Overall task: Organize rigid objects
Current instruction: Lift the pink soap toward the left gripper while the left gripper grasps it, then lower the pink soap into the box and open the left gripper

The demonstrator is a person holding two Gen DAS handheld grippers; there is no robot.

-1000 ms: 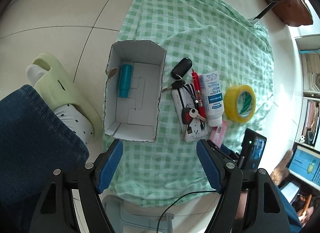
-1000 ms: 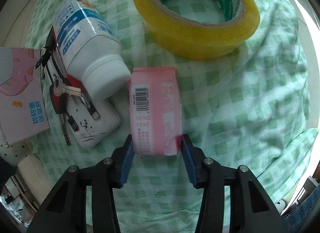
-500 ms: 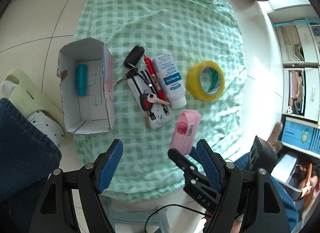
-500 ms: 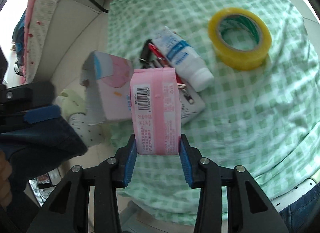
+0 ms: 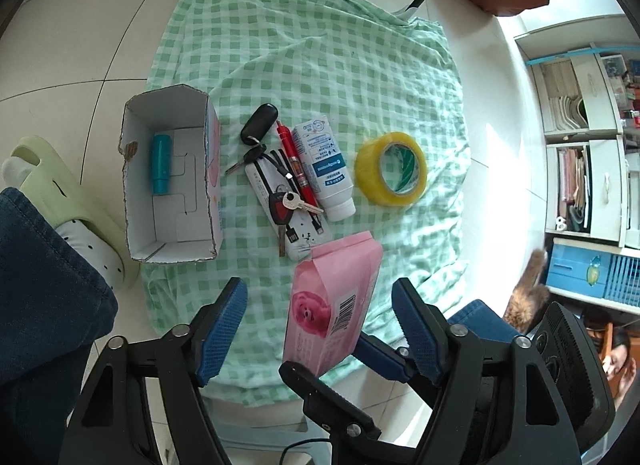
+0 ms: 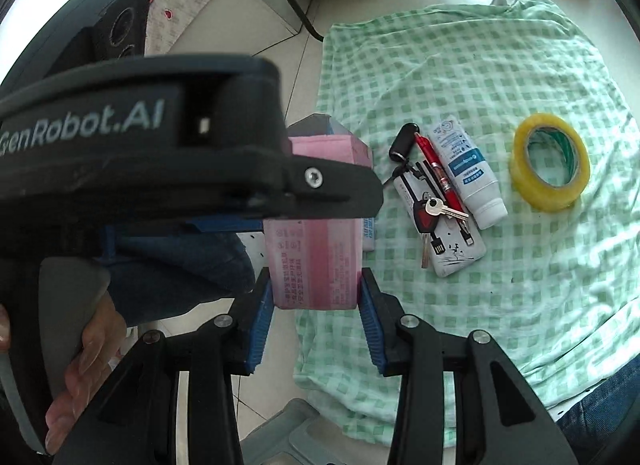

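Right tongs (image 6: pixel 316 297) around pink pack (image 6: pixel 314 261)

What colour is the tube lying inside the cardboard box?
Teal tube; clearest in the left wrist view.

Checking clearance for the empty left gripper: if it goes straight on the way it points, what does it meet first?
Probably the pink pack, held up by the right gripper, between the left gripper fingers; depth is unclear.

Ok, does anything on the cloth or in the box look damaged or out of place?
The cardboard box has a ragged, torn top edge, with a brown tear on its left wall. The checked cloth lies rumpled. The keys and cable sit piled on the white power bank. Nothing looks spilled.
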